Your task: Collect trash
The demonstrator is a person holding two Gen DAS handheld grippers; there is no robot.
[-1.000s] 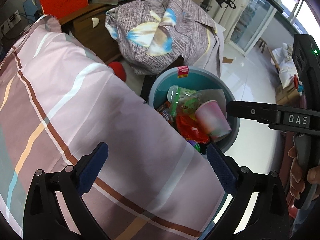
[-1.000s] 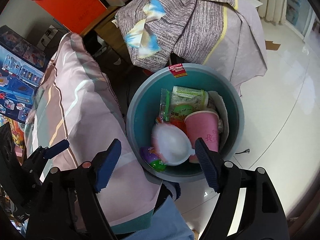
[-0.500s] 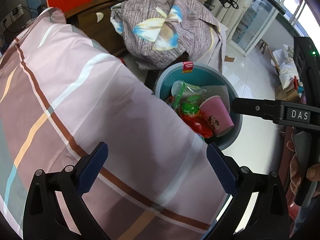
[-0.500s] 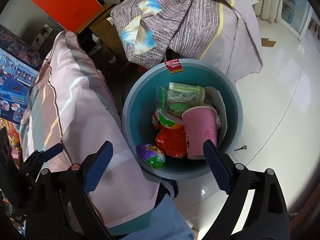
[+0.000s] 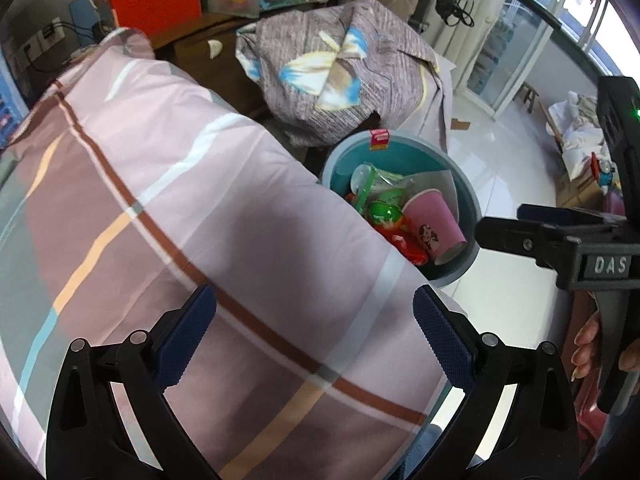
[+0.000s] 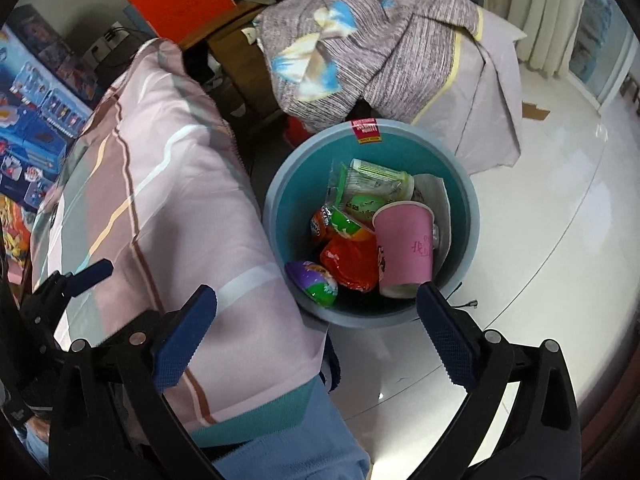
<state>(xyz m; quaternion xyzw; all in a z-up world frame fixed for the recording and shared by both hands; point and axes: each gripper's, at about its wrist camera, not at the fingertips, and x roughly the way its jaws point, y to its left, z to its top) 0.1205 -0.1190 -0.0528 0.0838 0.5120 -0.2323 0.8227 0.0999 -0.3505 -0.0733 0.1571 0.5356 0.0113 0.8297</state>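
Note:
A teal trash bucket (image 6: 468, 216) stands on the white floor beside the bed; it also shows in the left wrist view (image 5: 472, 200). Inside lie a pink paper cup (image 6: 404, 252), a red wrapper (image 6: 348, 264), a purple-green egg toy (image 6: 316, 284), green packets (image 6: 360, 204) and a clear bottle (image 6: 384, 180). My right gripper (image 6: 316, 332) is open and empty, just above the bucket's near rim. My left gripper (image 5: 316, 336) is open and empty over the pink striped quilt (image 5: 160, 200). The right gripper's body (image 5: 560, 240) shows at right in the left wrist view.
A pink striped quilt (image 6: 160, 184) covers the bed left of the bucket. A grey patterned blanket (image 6: 380, 52) is heaped behind the bucket. Toy boxes (image 6: 36, 120) stand at the far left. Glossy white floor (image 6: 540, 220) lies to the right.
A white bowl-like item dropped from between my right gripper's fingers into the bucket and is no longer seen. The right gripper opened wider. The left gripper drifted left over the quilt.

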